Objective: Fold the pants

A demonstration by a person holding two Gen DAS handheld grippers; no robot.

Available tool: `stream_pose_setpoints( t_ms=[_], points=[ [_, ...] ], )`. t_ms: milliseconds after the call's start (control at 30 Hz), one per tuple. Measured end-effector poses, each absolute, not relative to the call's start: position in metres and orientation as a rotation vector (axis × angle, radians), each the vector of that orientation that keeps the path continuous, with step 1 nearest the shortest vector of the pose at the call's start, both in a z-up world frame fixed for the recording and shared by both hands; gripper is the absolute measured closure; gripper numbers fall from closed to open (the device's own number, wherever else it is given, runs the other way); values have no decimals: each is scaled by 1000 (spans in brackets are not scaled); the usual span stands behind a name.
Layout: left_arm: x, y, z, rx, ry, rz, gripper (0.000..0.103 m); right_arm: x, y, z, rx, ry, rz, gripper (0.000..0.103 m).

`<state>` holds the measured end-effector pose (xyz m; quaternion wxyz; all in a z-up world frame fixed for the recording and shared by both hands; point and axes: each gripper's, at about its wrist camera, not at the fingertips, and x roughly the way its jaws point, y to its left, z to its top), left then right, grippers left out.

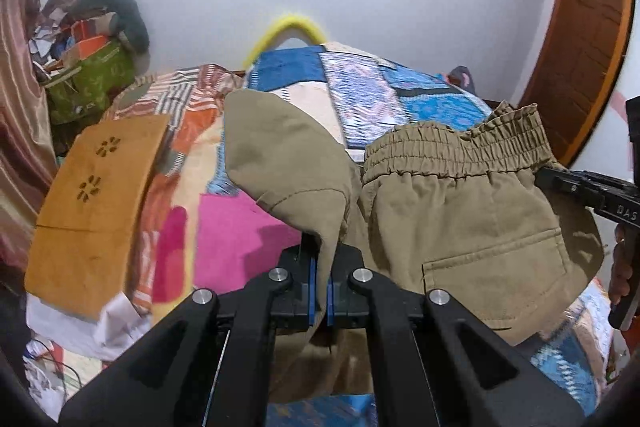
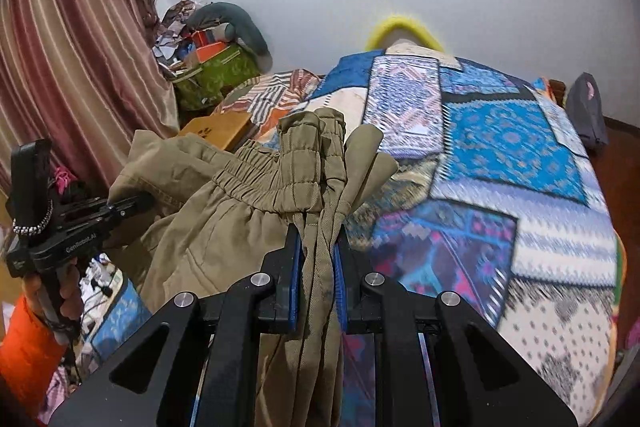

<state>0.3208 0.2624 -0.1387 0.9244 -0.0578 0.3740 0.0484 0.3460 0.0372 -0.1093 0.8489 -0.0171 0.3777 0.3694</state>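
Both grippers' jaws clamp khaki pants (image 1: 460, 219) above a patchwork bedspread (image 2: 512, 147), white wall (image 1: 400, 7) behind.

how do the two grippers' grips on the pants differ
The left gripper pinches a thin, flat edge of the pants; the right gripper clamps a thick bunch of gathered folds. The left one's fabric is plain cloth; the right one's bundle runs up into the elastic waistband. Both are shut on the same khaki pants, holding them up over the quilt.
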Motion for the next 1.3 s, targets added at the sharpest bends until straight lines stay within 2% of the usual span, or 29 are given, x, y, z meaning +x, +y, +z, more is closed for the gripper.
stream_pose_setpoints(
  t_ms=[400, 667, 833, 900, 1000, 1133, 1200, 1300],
  points=[
    [385, 324, -179, -70, 835, 189, 100, 403, 110, -150, -51, 828, 812, 90],
    [403, 360, -236, -92, 922, 239, 100, 420, 128, -200, -125, 928, 770, 90],
    [402, 383, -265, -151, 981, 262, 92, 428, 129, -225, -173, 1001, 729, 87],
    [402, 392, -275, -195, 1014, 265, 83, 426, 130, -226, -196, 1002, 719, 82],
    [399, 394, -280, -217, 1026, 285, 76, 422, 129, -221, -226, 999, 690, 78],
    [382, 387, -268, -198, 1027, 312, 67, 411, 125, -202, -253, 975, 705, 76],
    [367, 381, -257, -192, 1009, 315, 66, 403, 120, -189, -244, 952, 711, 72],
    [343, 369, -232, -196, 963, 309, 66, 381, 112, -158, -241, 883, 729, 71]
  ],
)
